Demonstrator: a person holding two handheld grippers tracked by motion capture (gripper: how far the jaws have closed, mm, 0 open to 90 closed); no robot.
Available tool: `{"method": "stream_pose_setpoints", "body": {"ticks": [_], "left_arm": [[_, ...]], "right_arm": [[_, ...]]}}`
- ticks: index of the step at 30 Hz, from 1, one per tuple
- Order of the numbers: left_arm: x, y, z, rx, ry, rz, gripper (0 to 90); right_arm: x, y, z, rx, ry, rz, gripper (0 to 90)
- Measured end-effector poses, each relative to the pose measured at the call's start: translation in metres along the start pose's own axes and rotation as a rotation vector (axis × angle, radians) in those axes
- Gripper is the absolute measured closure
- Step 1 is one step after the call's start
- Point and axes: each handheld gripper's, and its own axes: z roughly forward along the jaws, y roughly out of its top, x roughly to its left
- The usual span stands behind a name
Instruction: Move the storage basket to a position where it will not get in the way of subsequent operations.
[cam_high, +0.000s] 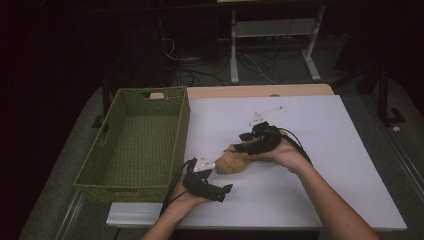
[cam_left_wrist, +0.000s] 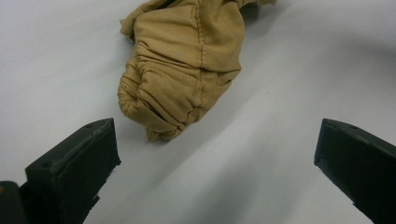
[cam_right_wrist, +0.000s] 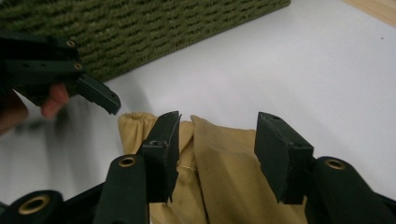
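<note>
A crumpled tan cloth (cam_high: 233, 161) with gathered seams lies right of the woven green basket (cam_high: 181, 131); the right gripper (cam_right_wrist: 217, 140) straddles it, seemingly not pinching, and the left gripper (cam_left_wrist: 215, 154) gapes near it.

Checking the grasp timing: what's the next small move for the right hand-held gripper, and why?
Probably close the right hand-held gripper fully. Its jaws straddle the tan cloth but a gap shows beside each pad, so nothing is gripped yet. The left hand-held gripper waits open, short of the cloth.
</note>
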Motion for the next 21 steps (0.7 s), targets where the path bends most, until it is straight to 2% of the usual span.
{"method": "stream_pose_setpoints", "body": {"ticks": [4,12,21], "left_arm": [[0.000,0.000,0.000,0.001,0.000,0.000,0.0],[0.000,0.000,0.000,0.001,0.001,0.000,0.0],[0.000,0.000,0.000,0.001,0.000,0.001,0.0]], "right_arm": [[0.000,-0.002,0.005,0.032,-0.017,-0.012,51.4],[-0.003,-0.009,0.009,0.050,-0.025,-0.017,55.4],[-0.005,-0.013,0.008,0.066,-0.026,-0.020,70.8]]}}
